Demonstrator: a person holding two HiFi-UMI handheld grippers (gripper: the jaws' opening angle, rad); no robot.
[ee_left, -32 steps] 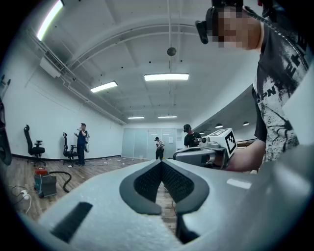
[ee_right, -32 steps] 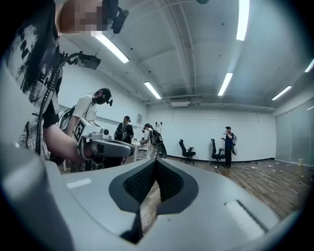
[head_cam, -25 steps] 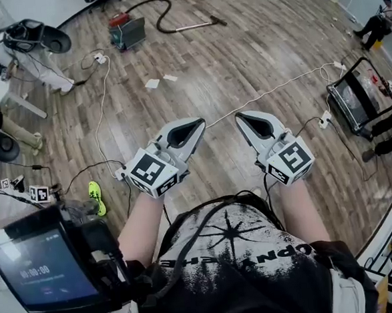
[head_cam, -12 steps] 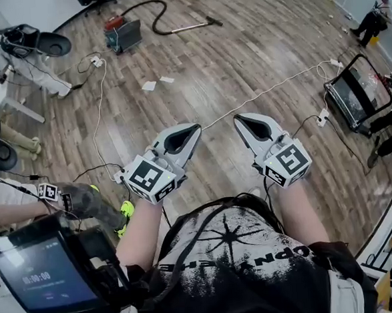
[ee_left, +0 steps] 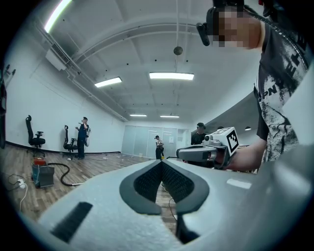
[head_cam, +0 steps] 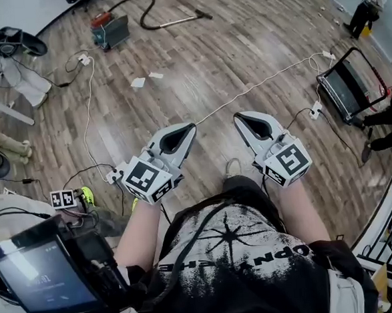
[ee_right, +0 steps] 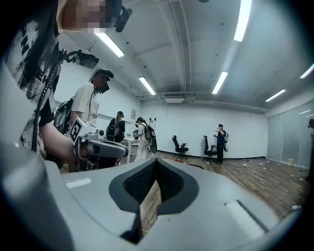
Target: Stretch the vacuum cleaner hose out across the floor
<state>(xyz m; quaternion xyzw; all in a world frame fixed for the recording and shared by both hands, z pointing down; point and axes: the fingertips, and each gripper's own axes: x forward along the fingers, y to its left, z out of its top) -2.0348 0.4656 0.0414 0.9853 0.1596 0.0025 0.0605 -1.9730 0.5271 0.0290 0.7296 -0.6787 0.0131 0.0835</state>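
Observation:
The vacuum cleaner (head_cam: 109, 29) stands far off at the upper left of the head view. Its black hose (head_cam: 140, 8) curls beside it and ends in a wand (head_cam: 183, 19) lying on the wood floor. In the left gripper view the vacuum cleaner (ee_left: 43, 175) and hose (ee_left: 64, 175) show small at the left. My left gripper (head_cam: 192, 126) and right gripper (head_cam: 236, 118) are held side by side in front of my body, well short of the vacuum. Both are shut with nothing between the pads, as the left gripper (ee_left: 161, 162) and right gripper (ee_right: 155, 161) views confirm.
A white cable (head_cam: 258, 84) crosses the floor ahead of the grippers to a black cart (head_cam: 345, 92) at the right. A power strip (head_cam: 82, 59) and paper scraps (head_cam: 138, 83) lie short of the vacuum. People stand at the room's edges. A screen (head_cam: 40, 277) sits at my lower left.
The floor has slid past in the head view, and the vacuum now sits higher and further left. My knee has come into view between the grippers. Both grippers stay shut.

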